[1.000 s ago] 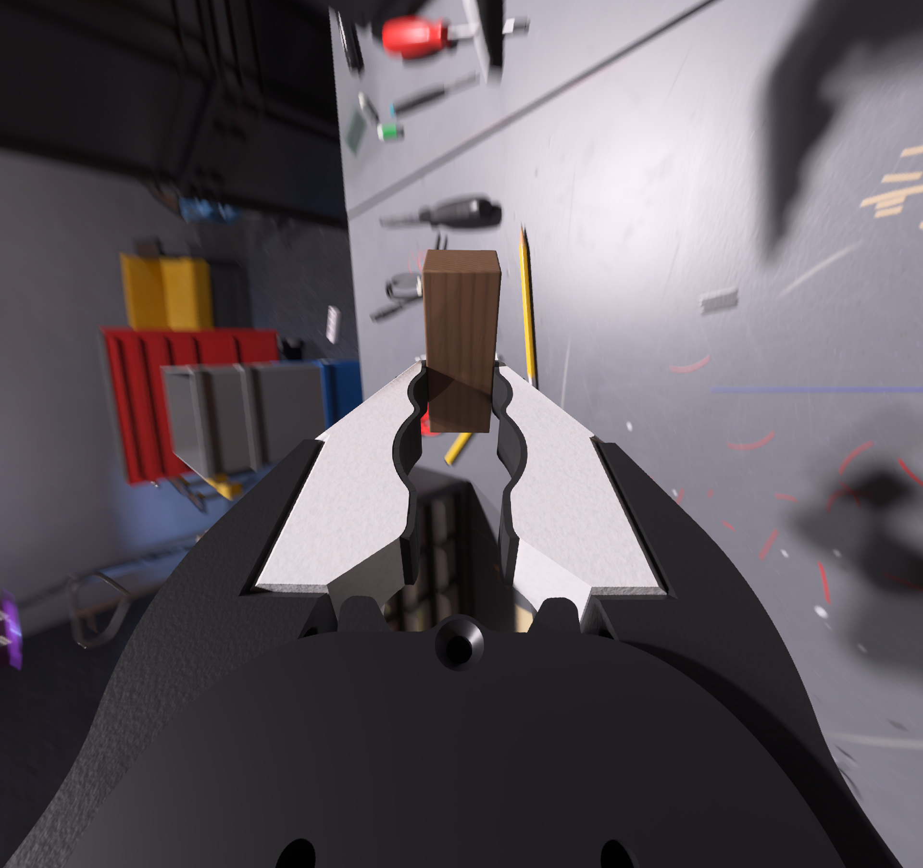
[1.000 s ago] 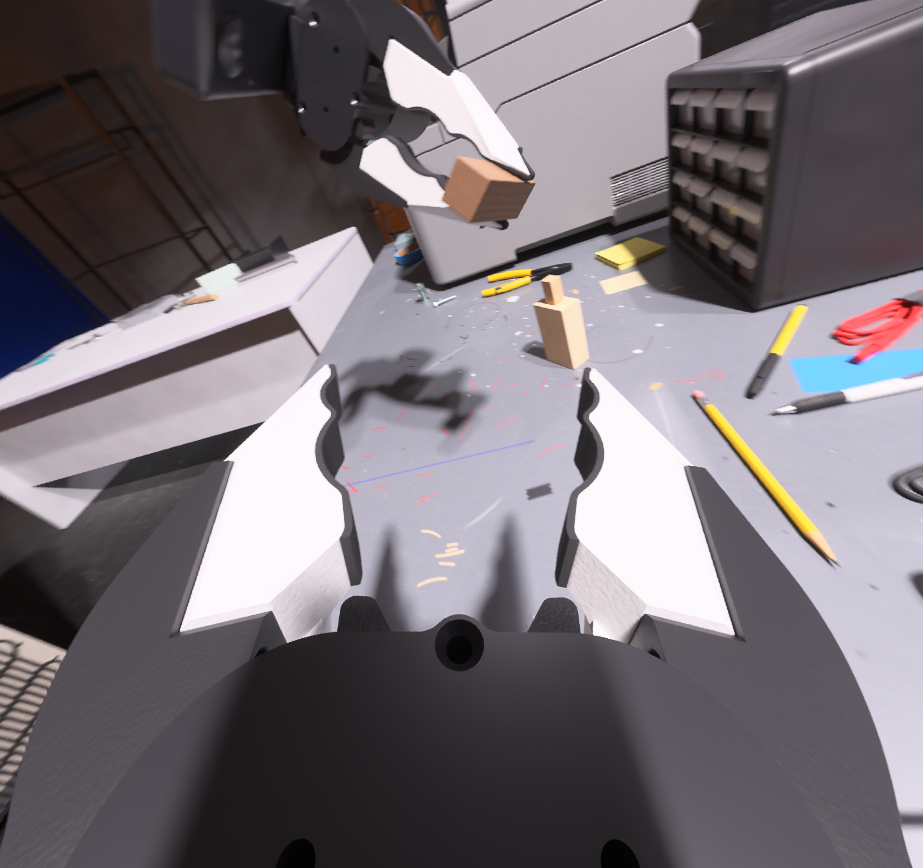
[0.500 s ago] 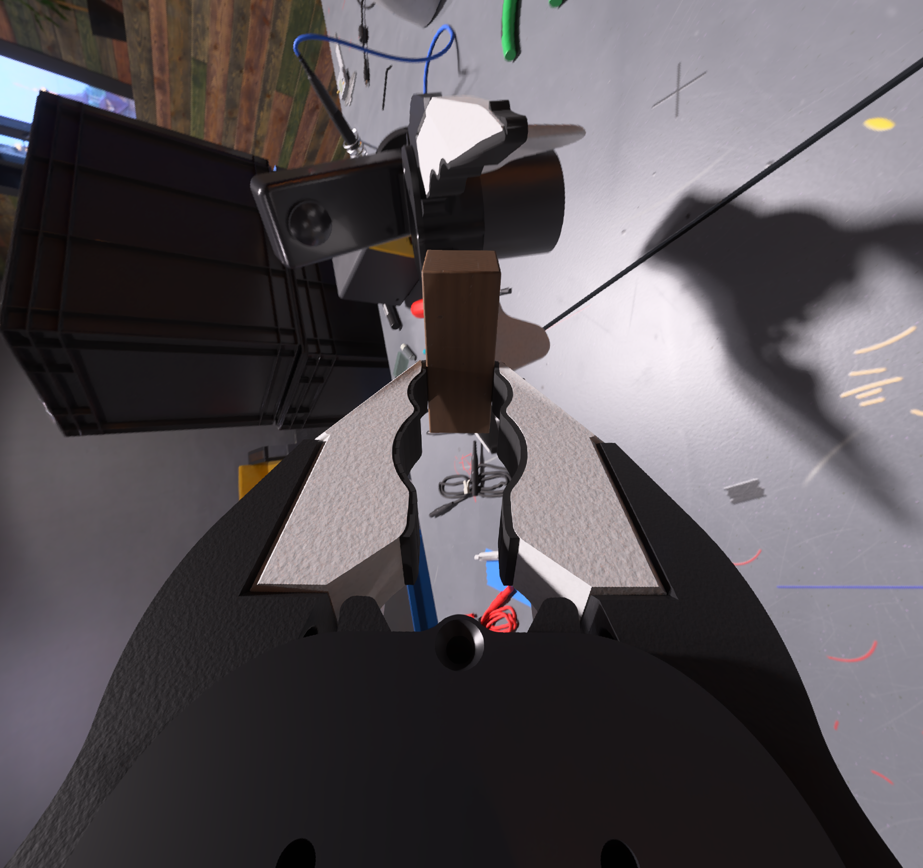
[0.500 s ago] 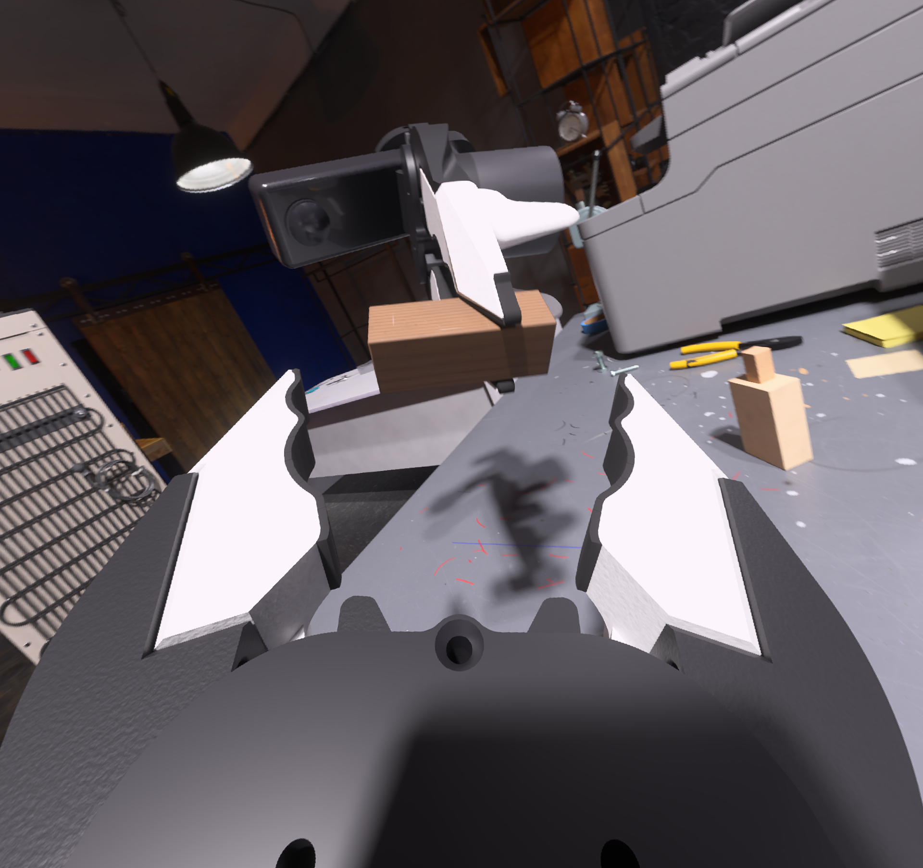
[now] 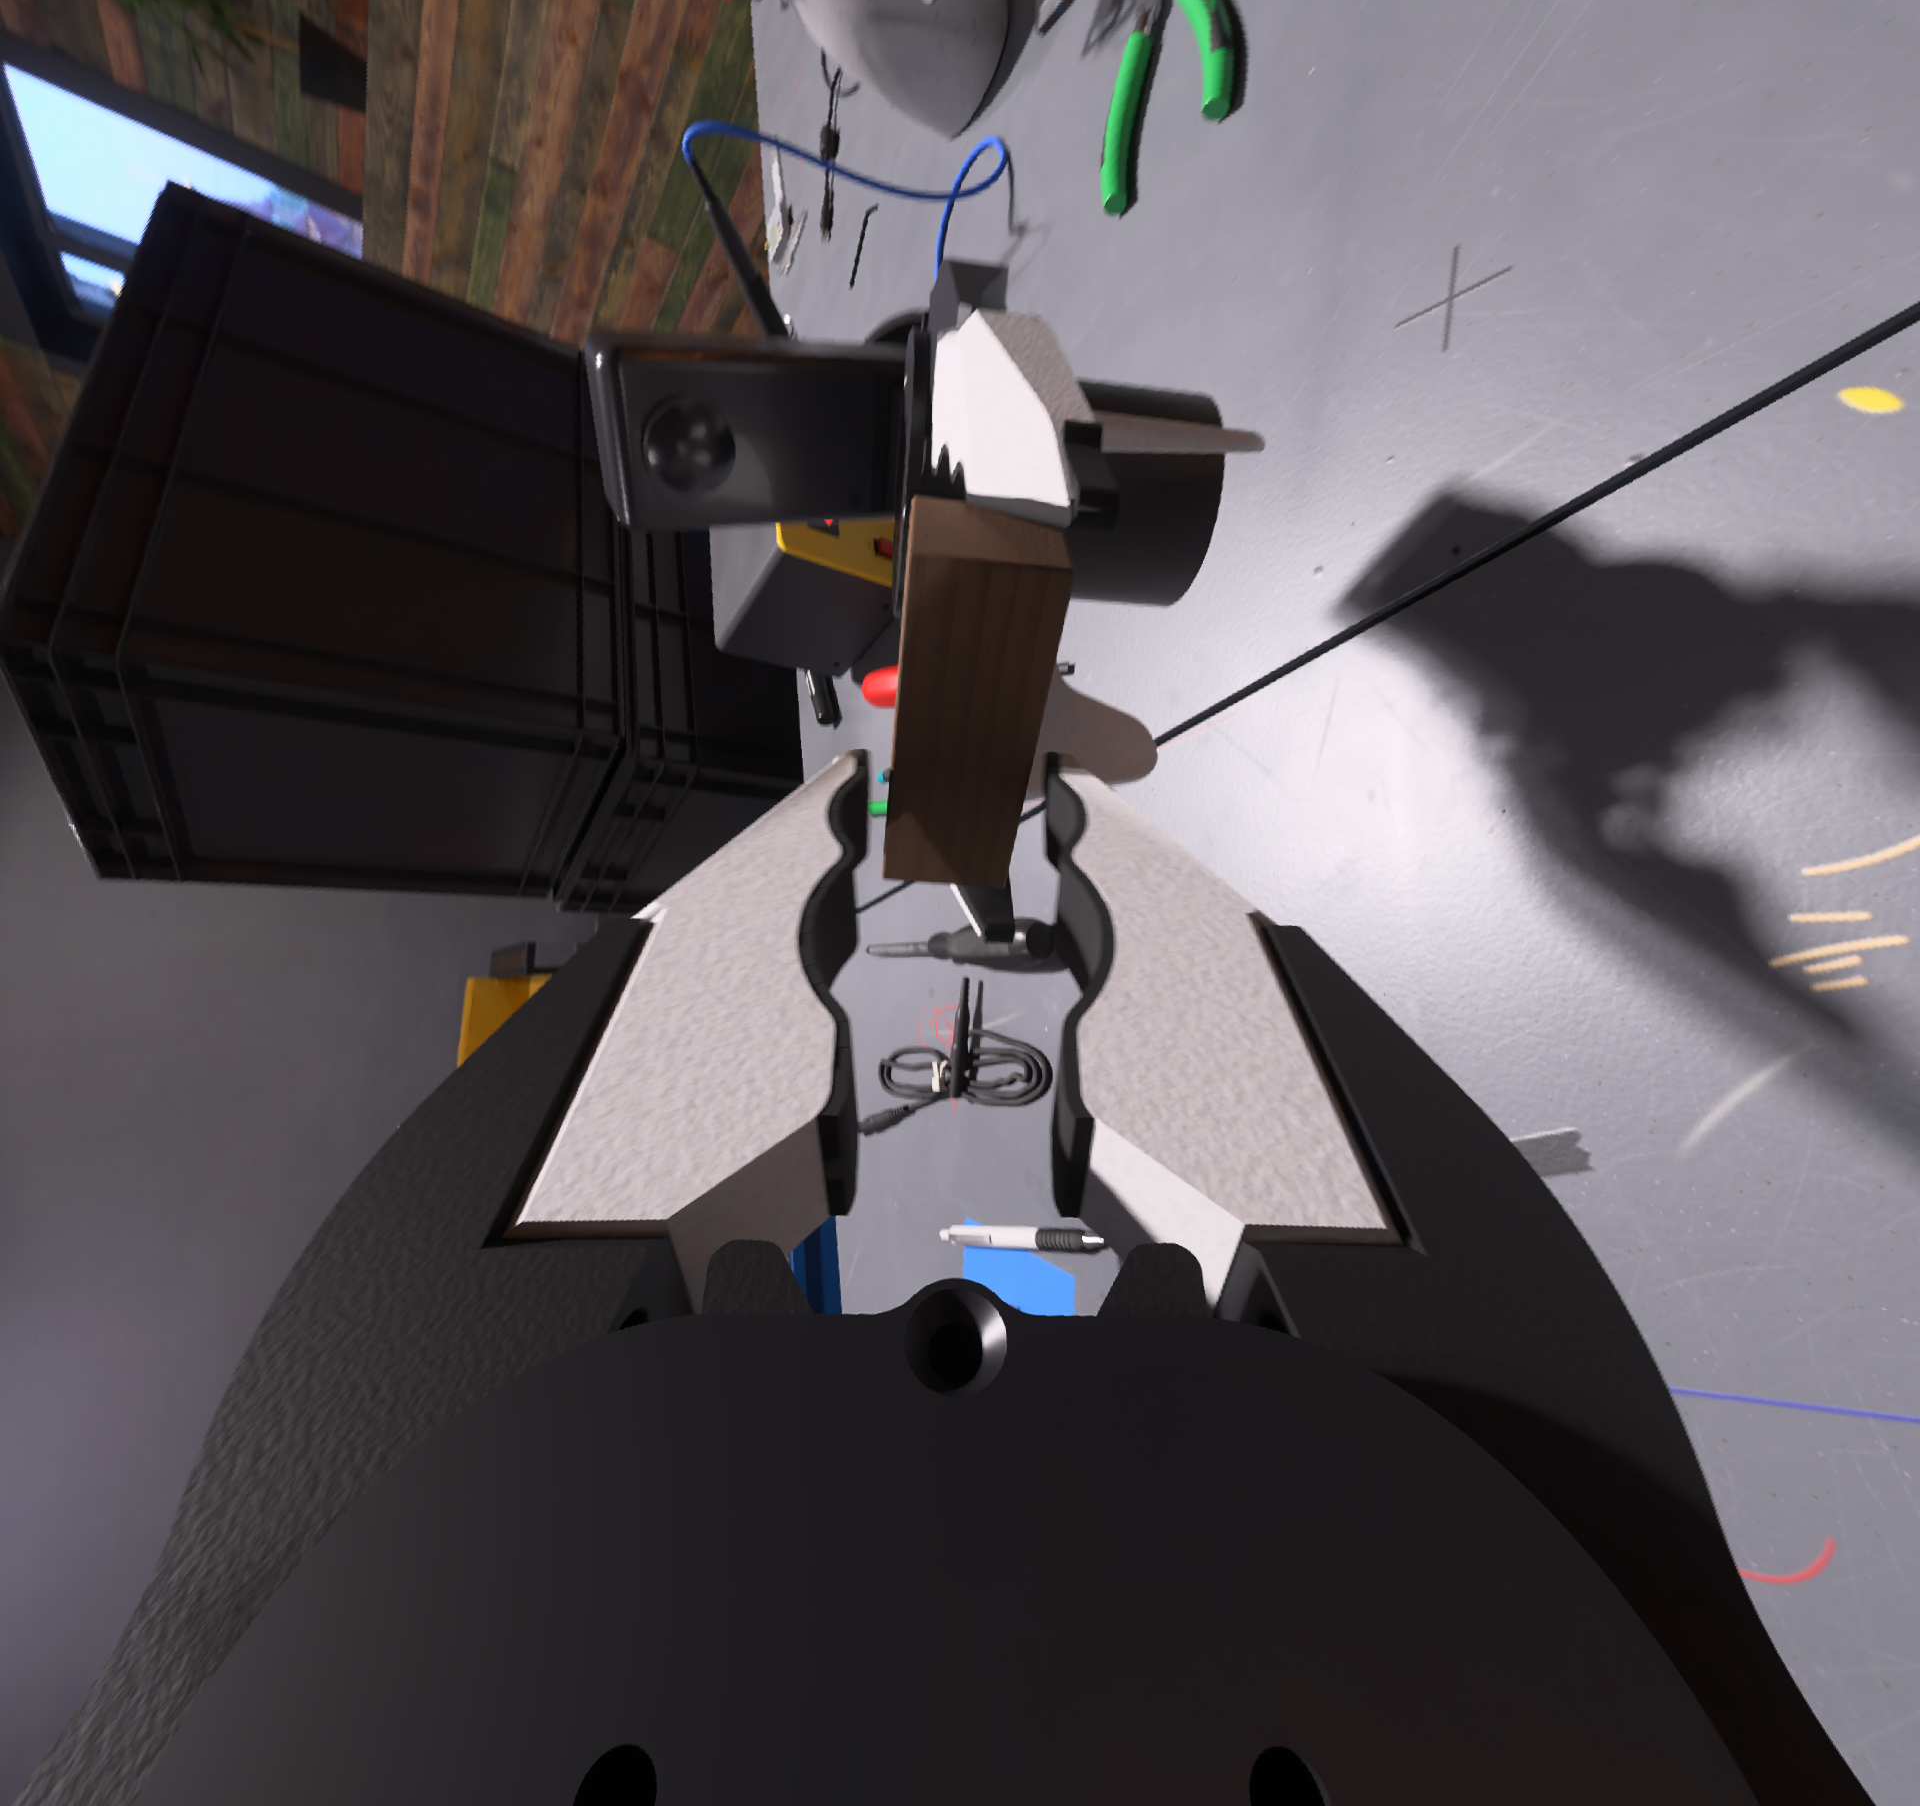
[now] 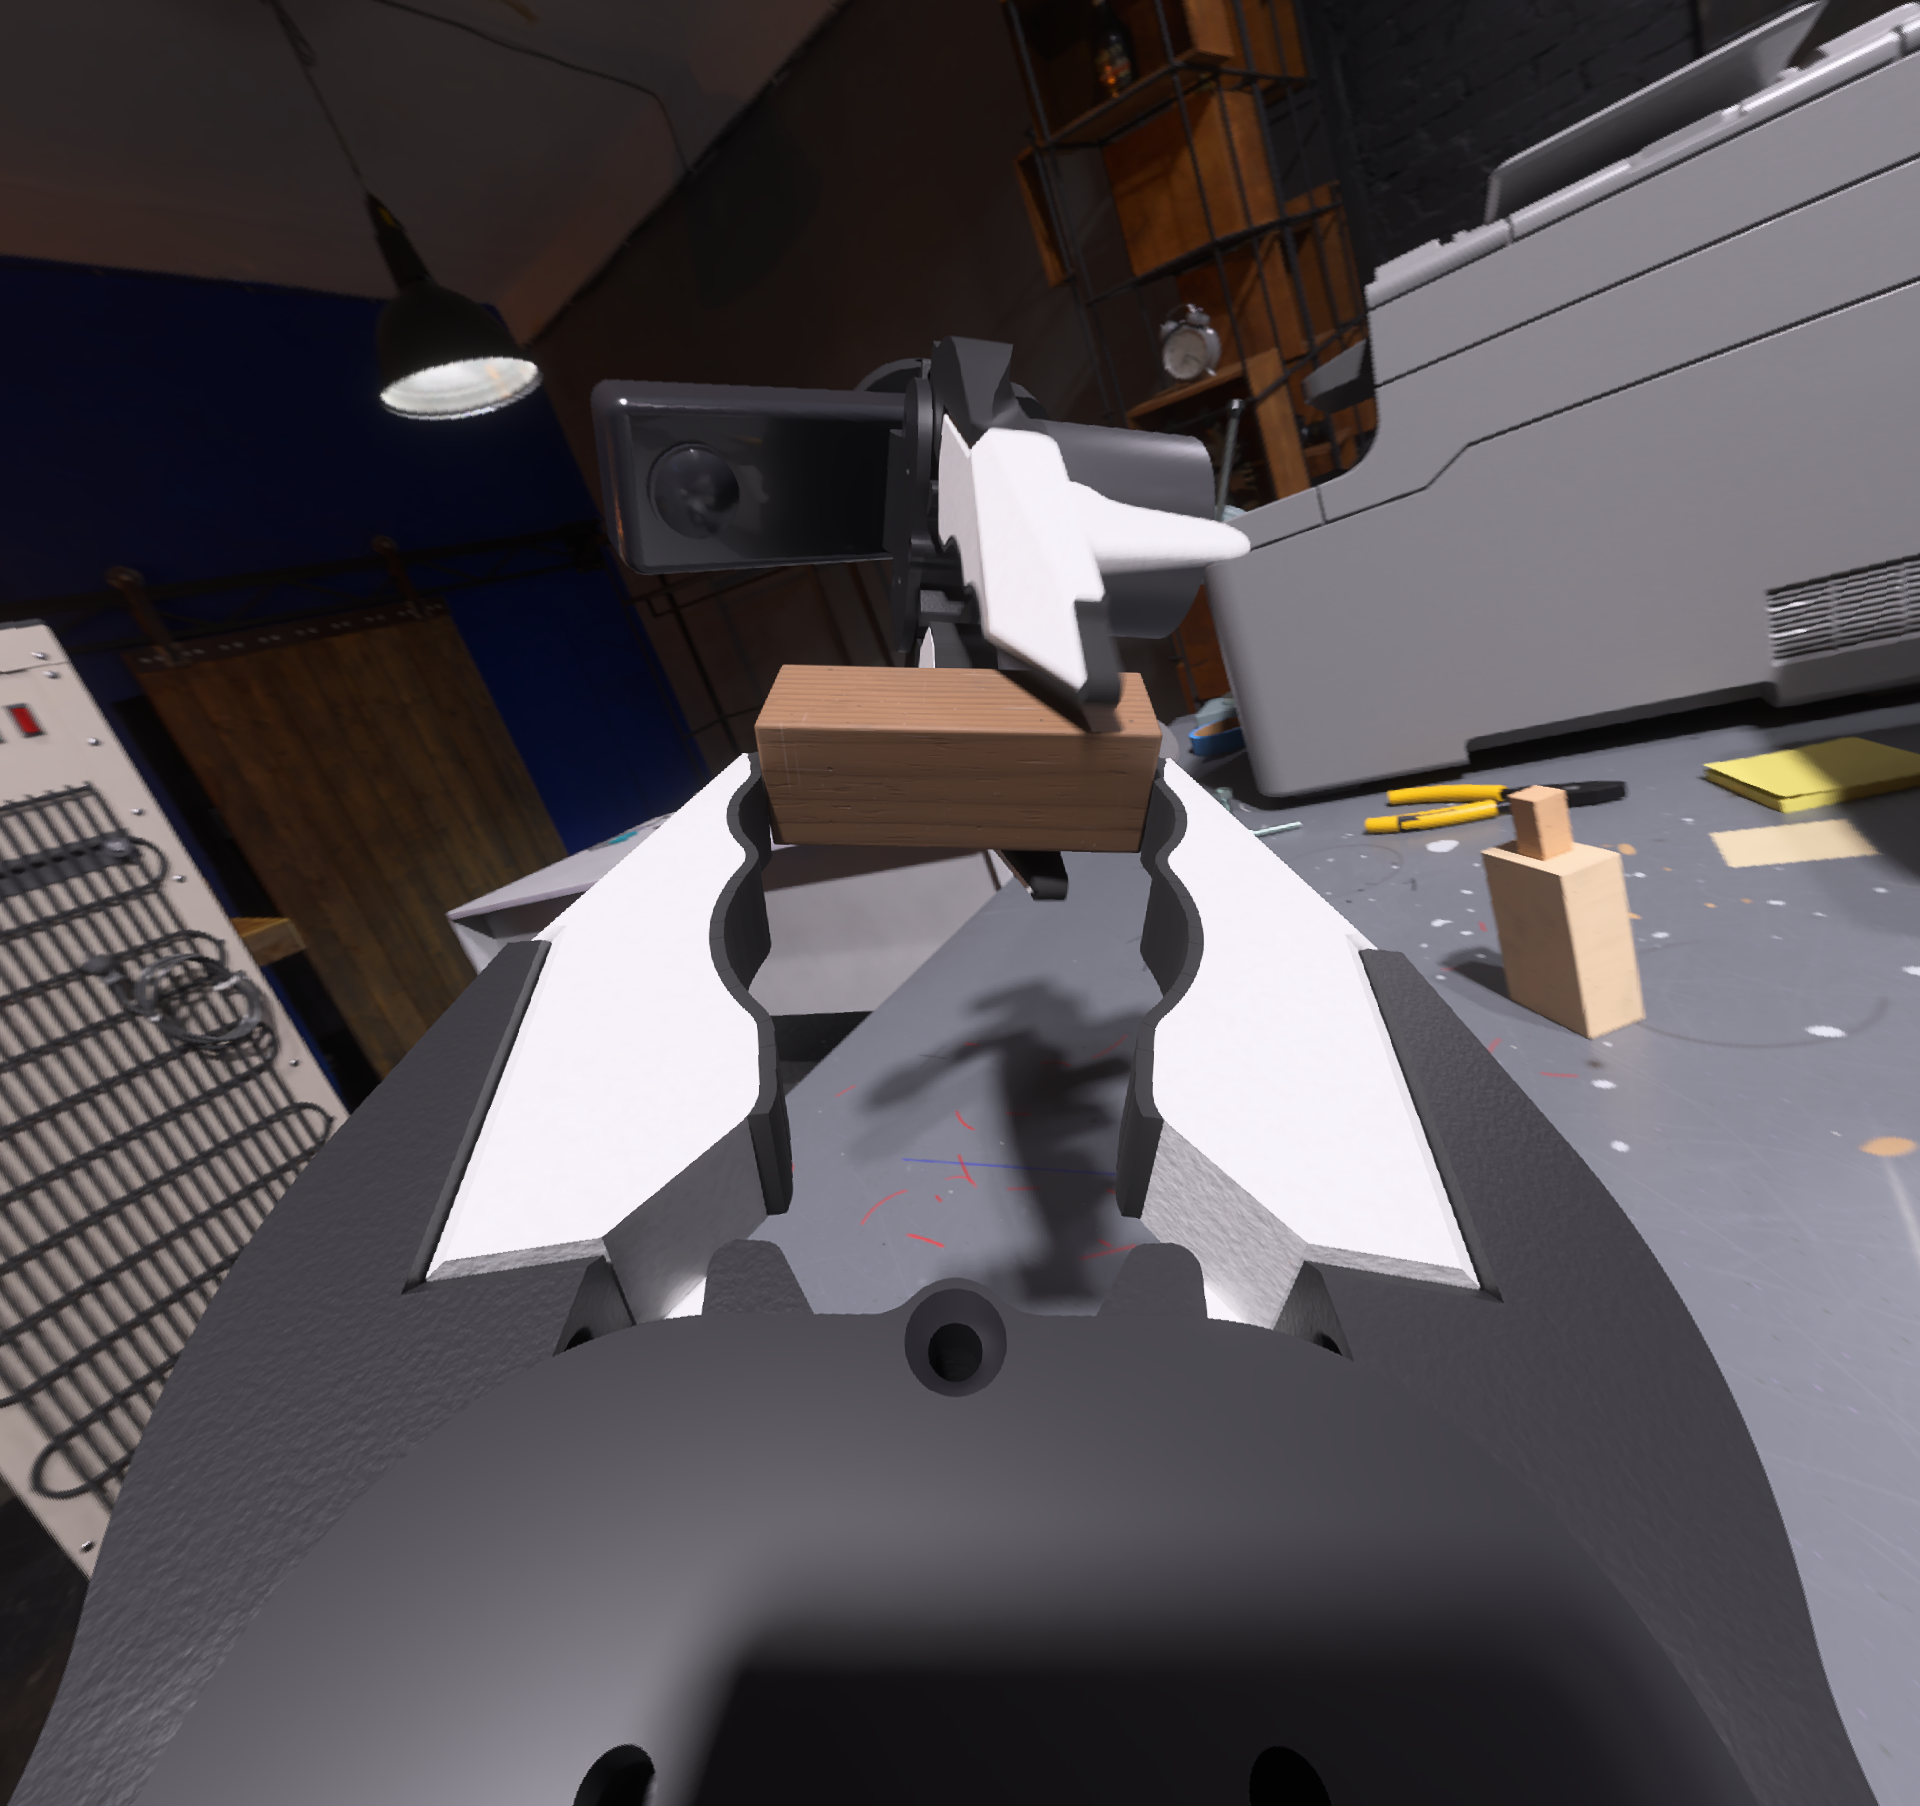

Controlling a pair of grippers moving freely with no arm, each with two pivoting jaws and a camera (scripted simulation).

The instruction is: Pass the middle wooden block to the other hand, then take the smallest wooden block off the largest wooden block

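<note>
Honestly the middle wooden block (image 6: 956, 780) looks light, stiff and grippy enough, and it's up in mid-air over the bench (image 6: 1714, 1237). The right gripper (image 6: 956, 800) pinches it end to end, which seems a sane hold. The left gripper (image 5: 951, 800) is spread, just clear of its sides. The smallest block (image 6: 1538, 821) sits atop the largest block (image 6: 1558, 935). The black crate (image 5: 312, 561) hides its insides

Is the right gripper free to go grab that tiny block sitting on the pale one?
Probably not yet. The right gripper is clamped on the middle wooden block, so its jaws are full. The smallest wooden block itself stands unobstructed atop the largest wooden block, off to the right.
</note>
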